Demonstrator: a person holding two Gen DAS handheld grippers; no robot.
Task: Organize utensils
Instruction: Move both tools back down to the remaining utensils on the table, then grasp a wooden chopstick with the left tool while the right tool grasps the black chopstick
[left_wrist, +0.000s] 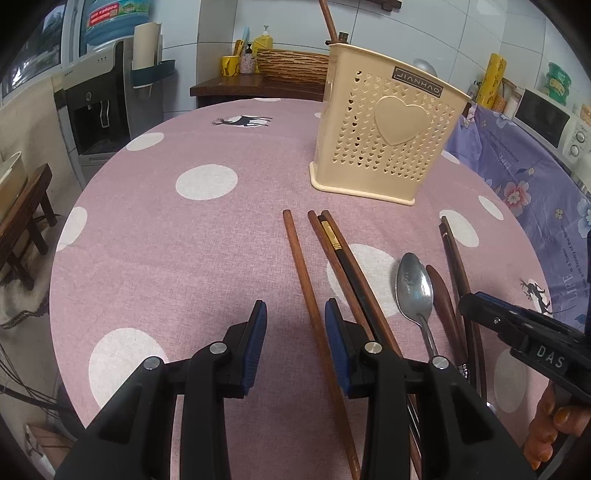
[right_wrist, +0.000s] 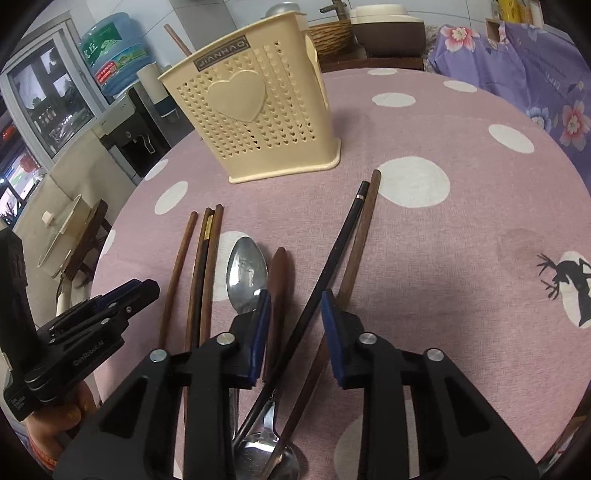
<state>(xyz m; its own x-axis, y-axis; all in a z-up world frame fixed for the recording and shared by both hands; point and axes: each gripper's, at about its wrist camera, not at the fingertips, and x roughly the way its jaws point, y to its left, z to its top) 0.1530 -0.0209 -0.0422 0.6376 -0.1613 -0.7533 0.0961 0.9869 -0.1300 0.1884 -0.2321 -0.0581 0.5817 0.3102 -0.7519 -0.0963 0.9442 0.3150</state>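
Note:
A cream perforated utensil holder (left_wrist: 384, 136) with a heart stands on the pink dotted table; it also shows in the right wrist view (right_wrist: 255, 114). A wooden stick and a metal spoon bowl poke out of its top. Brown chopsticks (left_wrist: 314, 310) lie before it, with a metal spoon (left_wrist: 413, 288) and a wooden spoon (left_wrist: 441, 299). My left gripper (left_wrist: 295, 314) is open over one brown chopstick. My right gripper (right_wrist: 295, 306) is open over a black chopstick (right_wrist: 325, 280) and a brown one (right_wrist: 358, 240). The metal spoon (right_wrist: 246, 273) lies left of it.
A water dispenser (left_wrist: 96, 107) stands beyond the table's far left. A purple flowered cloth (left_wrist: 524, 170) covers something at the right. A wooden shelf with bottles (left_wrist: 258, 81) is behind the table. A second metal spoon (right_wrist: 269, 454) lies under my right gripper.

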